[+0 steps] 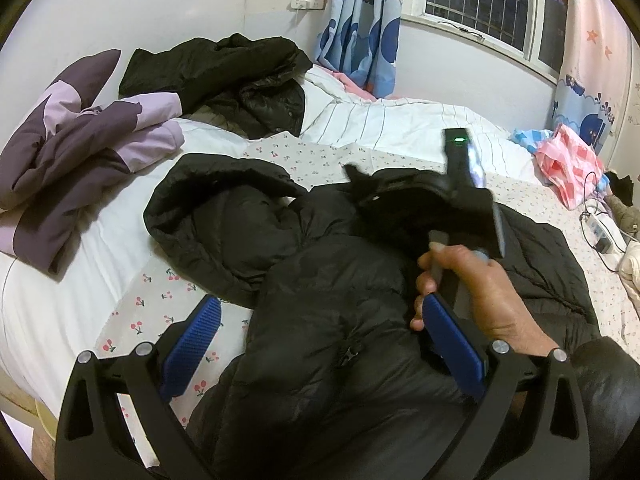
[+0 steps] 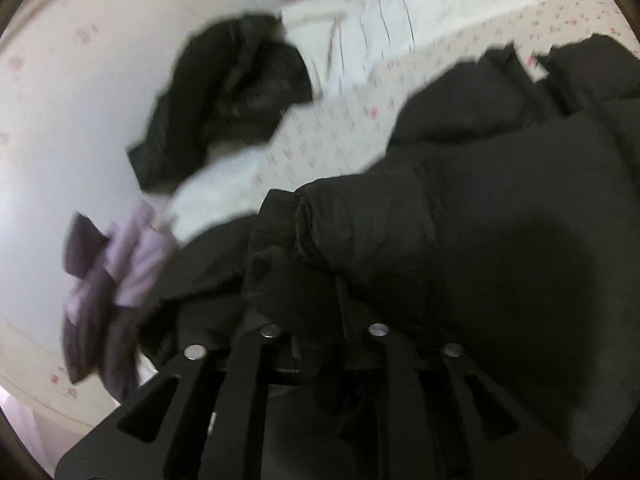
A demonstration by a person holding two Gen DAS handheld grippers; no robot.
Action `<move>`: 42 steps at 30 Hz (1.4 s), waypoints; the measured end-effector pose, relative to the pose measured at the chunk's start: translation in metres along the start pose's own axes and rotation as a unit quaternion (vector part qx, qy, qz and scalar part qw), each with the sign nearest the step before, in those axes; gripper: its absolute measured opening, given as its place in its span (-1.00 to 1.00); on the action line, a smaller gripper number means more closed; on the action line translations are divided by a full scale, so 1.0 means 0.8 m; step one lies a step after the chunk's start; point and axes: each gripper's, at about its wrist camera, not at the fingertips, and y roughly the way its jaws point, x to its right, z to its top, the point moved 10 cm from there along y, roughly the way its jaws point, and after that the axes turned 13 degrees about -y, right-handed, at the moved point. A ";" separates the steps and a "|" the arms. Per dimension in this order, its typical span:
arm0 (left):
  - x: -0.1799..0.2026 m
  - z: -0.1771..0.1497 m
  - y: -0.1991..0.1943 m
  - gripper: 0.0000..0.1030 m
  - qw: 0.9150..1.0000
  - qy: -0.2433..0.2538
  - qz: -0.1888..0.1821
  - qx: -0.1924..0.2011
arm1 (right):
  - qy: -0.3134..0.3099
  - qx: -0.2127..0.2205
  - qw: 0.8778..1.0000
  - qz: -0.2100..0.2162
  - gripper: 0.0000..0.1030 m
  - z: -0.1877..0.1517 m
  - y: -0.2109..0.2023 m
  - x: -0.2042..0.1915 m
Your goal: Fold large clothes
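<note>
The black jacket (image 1: 340, 280) is quilted, faintly glossy cloth (puffy); the bedsheet (image 1: 160, 300) matt printed cotton.

bed (image 1: 60, 280) with cherry-print sheet (image 1: 160, 300), black puffer coat (image 1: 320, 300), second black jacket (image 1: 224, 76), purple jacket (image 1: 72, 152), pink bag (image 1: 568, 164)

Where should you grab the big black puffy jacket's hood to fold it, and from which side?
Grab the hood of the black puffer jacket by its thick rolled rim on the far left, coming in from the left over the bare bedsheet. That edge lies open and raised, with no other clothes on it, so the open left tool could probably slide around it easily.
</note>
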 end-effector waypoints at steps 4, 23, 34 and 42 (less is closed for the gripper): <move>-0.001 0.000 0.002 0.88 1.000 -0.004 0.001 -0.002 | -0.027 -0.048 0.998 -0.034 -0.57 -0.011 0.019 -0.007; 0.039 0.016 0.000 0.88 0.999 0.014 -0.013 0.026 | -0.053 0.072 0.955 -0.284 0.87 -0.042 -0.282 0.160; 0.174 0.099 0.131 0.88 0.994 0.096 -0.008 0.045 | -0.016 0.020 0.963 -0.267 0.87 -0.114 -0.309 0.265; 0.108 0.008 0.291 0.89 0.980 0.053 0.055 -0.181 | -0.003 0.020 0.974 -0.226 0.87 -0.140 -0.299 0.288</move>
